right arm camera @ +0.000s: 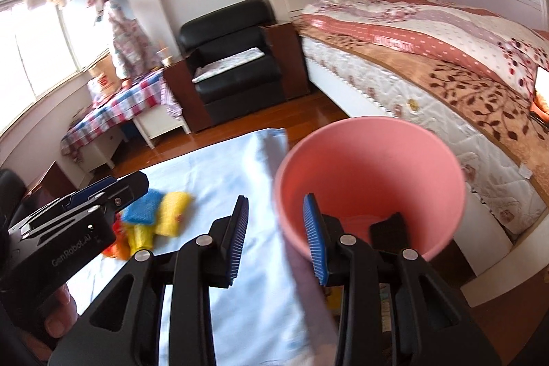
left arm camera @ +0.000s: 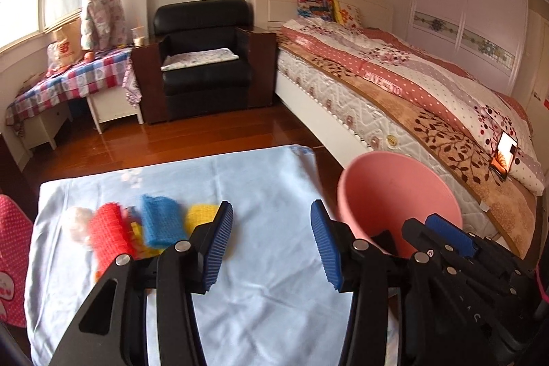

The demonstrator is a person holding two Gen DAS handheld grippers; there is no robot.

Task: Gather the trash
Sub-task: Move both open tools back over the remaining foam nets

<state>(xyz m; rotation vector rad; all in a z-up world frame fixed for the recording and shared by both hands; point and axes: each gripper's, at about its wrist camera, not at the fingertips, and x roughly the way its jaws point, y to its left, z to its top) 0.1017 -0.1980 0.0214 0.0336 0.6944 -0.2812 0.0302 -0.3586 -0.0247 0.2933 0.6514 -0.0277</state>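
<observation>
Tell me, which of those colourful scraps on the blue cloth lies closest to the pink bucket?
The yellow piece. It sits at the right end of the cluster, on the side toward the pink bucket; the blue piece, red piece and white piece lie progressively farther left.

Left claw [left arm camera: 271,242]: jaws stand wide apart, blue ribbed pads [left arm camera: 219,246] facing each other, nothing between them, pointing forward and downward. Right claw [right arm camera: 276,239]: jaws parted to a moderate gap, nothing pressed between the pads [right arm camera: 314,239]; pointing forward and downward. The two claws sit side by side, each visible at the edge of the other's view. A bare hand [right arm camera: 56,314] grips the left claw's body from below, fingertips showing.
</observation>
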